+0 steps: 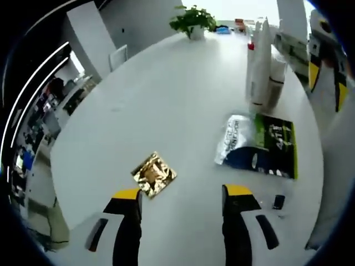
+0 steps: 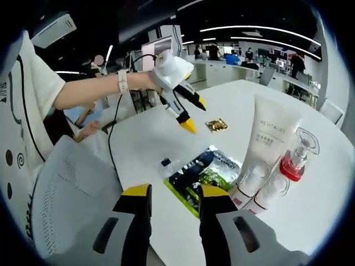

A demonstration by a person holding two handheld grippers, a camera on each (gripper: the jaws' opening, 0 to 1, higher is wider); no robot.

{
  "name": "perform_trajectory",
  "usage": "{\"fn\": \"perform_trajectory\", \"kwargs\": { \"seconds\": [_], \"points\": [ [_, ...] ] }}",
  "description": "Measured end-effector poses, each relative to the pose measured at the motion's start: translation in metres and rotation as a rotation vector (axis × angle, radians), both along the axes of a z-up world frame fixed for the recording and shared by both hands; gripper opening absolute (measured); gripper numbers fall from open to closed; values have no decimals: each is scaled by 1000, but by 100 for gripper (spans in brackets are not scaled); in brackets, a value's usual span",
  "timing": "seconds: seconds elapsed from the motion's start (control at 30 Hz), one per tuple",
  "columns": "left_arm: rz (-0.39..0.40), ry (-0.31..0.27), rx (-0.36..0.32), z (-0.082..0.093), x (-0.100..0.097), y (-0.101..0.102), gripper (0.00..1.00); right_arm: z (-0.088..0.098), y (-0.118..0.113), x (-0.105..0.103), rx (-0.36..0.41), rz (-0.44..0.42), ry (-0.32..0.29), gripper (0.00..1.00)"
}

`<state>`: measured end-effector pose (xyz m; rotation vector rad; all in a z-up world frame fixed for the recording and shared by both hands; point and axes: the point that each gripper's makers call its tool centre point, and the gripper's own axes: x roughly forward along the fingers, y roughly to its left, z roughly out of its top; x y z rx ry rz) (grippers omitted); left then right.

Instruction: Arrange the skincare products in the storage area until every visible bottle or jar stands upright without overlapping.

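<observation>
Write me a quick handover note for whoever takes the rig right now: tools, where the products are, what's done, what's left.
Left tool: open, empty, held above the white table near the gold sachet.
Right tool: open, empty, low over the flat packets.
Standing upright, close together: white tube, pump bottle with red collar and the smaller white tubes.
Lying flat: the packets and the gold sachet.
Done: bottles and tubes stand.
Left: check they don't overlap; decide whether the flat packets need tidying. The small dark item beside them is unclear.

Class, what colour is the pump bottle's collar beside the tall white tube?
Red collar, clearest in the right gripper view.
</observation>
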<state>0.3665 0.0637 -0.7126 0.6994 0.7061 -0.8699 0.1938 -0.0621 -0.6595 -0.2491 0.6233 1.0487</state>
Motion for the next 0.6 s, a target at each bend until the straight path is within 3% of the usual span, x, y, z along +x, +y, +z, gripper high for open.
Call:
{"fn": "perform_trajectory", "kwargs": {
  "seconds": [0.13, 0.23, 0.3, 0.5, 0.6],
  "points": [
    [-111, -36, 53, -3, 14, 2, 53, -2, 0, 0, 5, -9, 12, 33],
    [-131, -37, 127, -9, 21, 9, 51, -3, 0, -2, 11, -12, 20, 33],
    [-177, -37, 133, -10, 23, 7, 52, -5, 0, -3, 10, -11, 25, 33],
    [-215, -41, 132, -13, 31, 0, 51, -8, -1, -5, 19, -17, 47, 33],
    [-277, -54, 168, -19, 39, 2, 51, -9, -2, -5, 22, -21, 52, 32]
  ]
}}
